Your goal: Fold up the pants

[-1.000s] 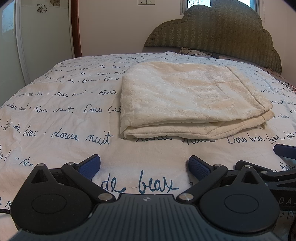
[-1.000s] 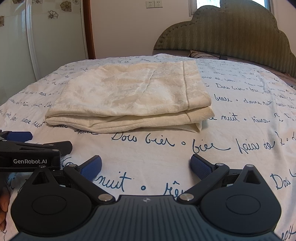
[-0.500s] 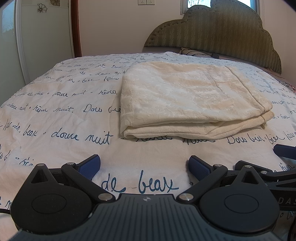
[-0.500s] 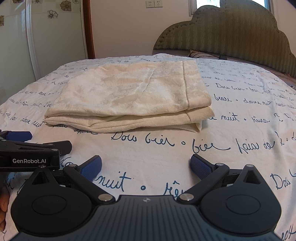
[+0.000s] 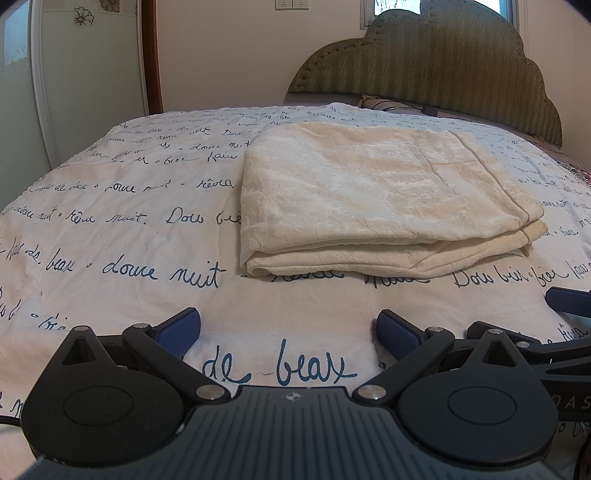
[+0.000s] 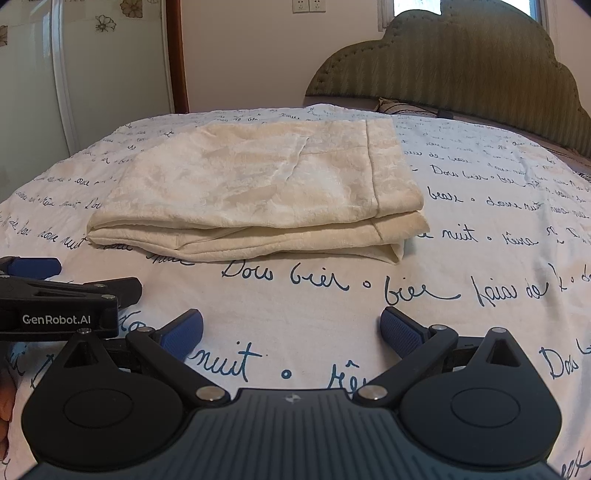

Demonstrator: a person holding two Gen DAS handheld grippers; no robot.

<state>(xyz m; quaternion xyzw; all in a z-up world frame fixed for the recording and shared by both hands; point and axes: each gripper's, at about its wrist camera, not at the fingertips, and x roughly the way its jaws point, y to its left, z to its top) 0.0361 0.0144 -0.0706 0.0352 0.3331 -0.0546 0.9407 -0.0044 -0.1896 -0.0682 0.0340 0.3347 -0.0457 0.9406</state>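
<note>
Cream pants (image 5: 384,199), folded into a flat rectangular stack, on the bed (image 5: 110,236); centre-right in L wrist view, centre-left in R wrist view (image 6: 258,195). Layered edges face the cams, rounded fold at frame-left end in L view, open ends w/ a hem band at frame-right. Slight crease across top layer in R view. Lying flat, nothing touching.

Left gripper (image 5: 289,326) at bottom centre of L view: blue-padded fingers (image 5: 181,326) spread wide, holding nothing, hovering low over the bedspread, well short of the pants' near edge. Also seen side-on at left edge of R view (image 6: 35,267), black body w/ "GenRobot.AI" lettering.

Right gripper (image 6: 291,328) at bottom centre of R view: fingers (image 6: 399,332) likewise wide apart, empty, near edge of pants some way ahead in upper half of frame. One blue tip + black linkage poking in at right edge of L view (image 5: 565,299).

Bedspread white w/ dark blue cursive script ("douce nuit", "de beaux"). Green padded headboard (image 5: 436,62) w/ scalloped top at upper right in both views. Patterned pillow (image 5: 388,103) just under it. Pale wardrobe door (image 5: 85,74) w/ flower decals upper left, brown wood strip (image 5: 151,55) beside it. Wall sockets (image 6: 308,4) at top centre, window sliver above headboard.
</note>
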